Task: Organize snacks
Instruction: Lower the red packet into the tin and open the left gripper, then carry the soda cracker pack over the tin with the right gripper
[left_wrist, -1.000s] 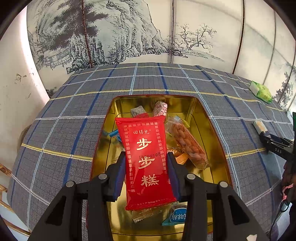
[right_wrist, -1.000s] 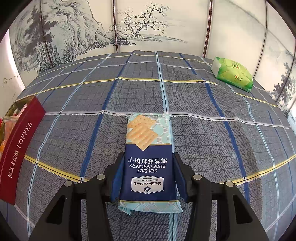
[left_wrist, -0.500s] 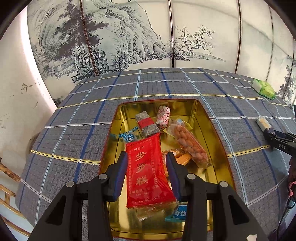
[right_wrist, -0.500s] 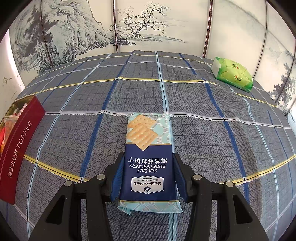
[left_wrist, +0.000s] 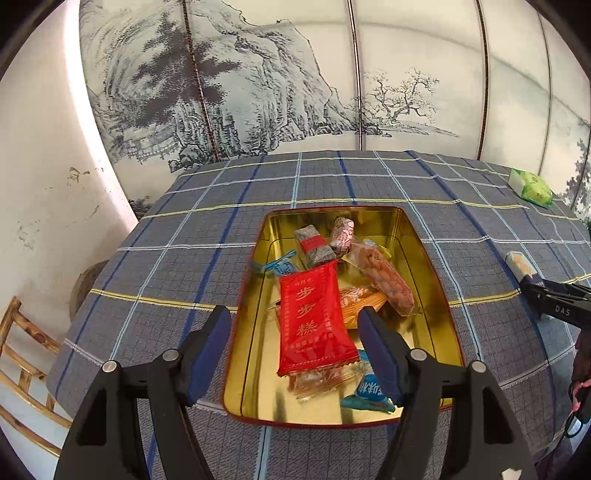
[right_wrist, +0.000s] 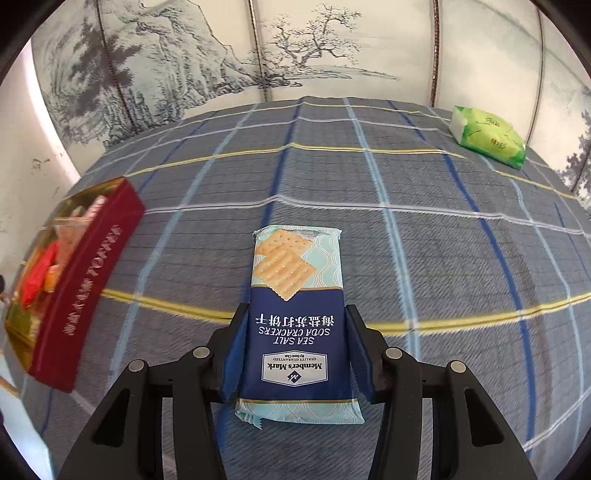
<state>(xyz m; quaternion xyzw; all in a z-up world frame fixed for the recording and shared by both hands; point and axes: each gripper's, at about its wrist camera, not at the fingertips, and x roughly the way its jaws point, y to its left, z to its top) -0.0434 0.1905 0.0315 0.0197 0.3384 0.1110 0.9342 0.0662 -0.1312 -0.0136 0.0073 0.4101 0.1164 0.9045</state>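
Note:
A gold tin (left_wrist: 255, 354) with red outer walls holds several wrapped snacks. A red cake packet (left_wrist: 312, 321) lies on top of them. My left gripper (left_wrist: 293, 332) is open and empty above the tin's near half. My right gripper (right_wrist: 295, 339) is shut on a blue sea salt soda cracker packet (right_wrist: 297, 321) and holds it above the plaid cloth. The tin also shows in the right wrist view (right_wrist: 85, 288) at the left. The right gripper and cracker packet (left_wrist: 521, 264) show at the right edge of the left wrist view.
A grey plaid tablecloth (right_wrist: 406, 240) covers the table. A green packet (right_wrist: 487, 136) lies at the far right corner, also in the left wrist view (left_wrist: 530, 186). A painted screen stands behind. A bamboo chair (left_wrist: 22, 354) stands at the table's left.
My left gripper let go of the red cake packet, opened and drew back and up; the packet now lies in the tin. My right gripper lifted with the cracker packet and shifted toward the tin.

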